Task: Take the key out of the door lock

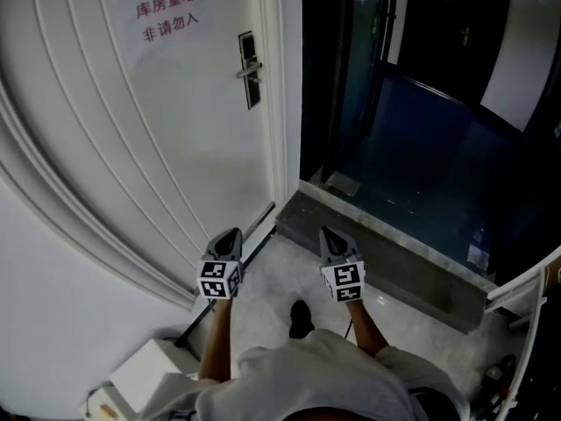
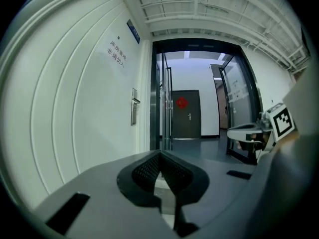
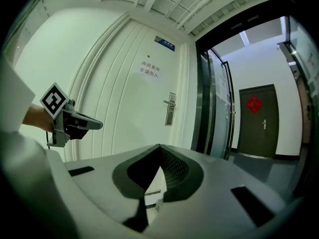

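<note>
A white door (image 1: 158, 121) stands ahead on the left. On it is a metal lock plate with a lever handle (image 1: 249, 68), also seen as the lock plate (image 2: 134, 112) in the left gripper view and the lock plate (image 3: 170, 108) in the right gripper view. From this far away no key can be made out in it. My left gripper (image 1: 232, 233) and right gripper (image 1: 329, 231) are held side by side, well short of the door, pointing forward. The left gripper (image 2: 160, 153) has its jaws together with nothing between them. The right gripper (image 3: 159, 146) is likewise shut and empty.
A paper sign (image 1: 166, 16) with red print hangs on the door. Right of the door is an open dark doorway with glass panels and a grey threshold (image 1: 386, 253). A dark door with a red ornament (image 3: 254, 104) lies down the corridor. A white box (image 1: 149, 371) sits on the floor at lower left.
</note>
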`<state>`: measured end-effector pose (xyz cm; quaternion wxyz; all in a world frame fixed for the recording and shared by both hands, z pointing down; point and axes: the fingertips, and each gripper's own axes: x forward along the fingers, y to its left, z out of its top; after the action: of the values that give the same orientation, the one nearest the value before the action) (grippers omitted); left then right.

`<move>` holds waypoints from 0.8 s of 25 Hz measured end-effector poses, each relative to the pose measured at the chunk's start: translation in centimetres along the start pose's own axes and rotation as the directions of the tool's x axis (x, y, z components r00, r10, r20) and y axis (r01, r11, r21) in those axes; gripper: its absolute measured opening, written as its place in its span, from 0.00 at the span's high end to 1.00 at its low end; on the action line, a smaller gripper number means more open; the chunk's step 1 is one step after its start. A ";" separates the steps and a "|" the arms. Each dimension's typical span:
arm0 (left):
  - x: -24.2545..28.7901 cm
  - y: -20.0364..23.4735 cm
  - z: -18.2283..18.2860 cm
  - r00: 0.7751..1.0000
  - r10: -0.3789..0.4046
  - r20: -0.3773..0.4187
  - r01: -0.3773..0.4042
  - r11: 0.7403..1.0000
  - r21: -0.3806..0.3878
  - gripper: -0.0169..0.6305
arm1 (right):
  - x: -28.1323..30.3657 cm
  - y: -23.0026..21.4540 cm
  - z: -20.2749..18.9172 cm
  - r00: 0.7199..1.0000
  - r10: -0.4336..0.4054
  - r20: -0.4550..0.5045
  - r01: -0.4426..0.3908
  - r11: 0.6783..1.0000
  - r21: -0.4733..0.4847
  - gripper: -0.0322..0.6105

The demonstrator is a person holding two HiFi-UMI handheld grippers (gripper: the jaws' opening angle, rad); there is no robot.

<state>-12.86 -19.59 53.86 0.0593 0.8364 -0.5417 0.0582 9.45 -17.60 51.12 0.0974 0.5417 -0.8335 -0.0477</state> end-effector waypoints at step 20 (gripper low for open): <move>22.8 7.1 4.1 0.995 0.089 -0.047 -0.089 0.996 -0.006 0.95 | 23.8 -13.5 0.2 0.994 0.105 -0.017 -0.105 0.994 0.015 0.91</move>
<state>-9.94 -43.61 53.74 0.0727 0.8097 -0.5771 0.0781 12.05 -44.83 51.08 0.1031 0.4983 -0.8602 -0.0318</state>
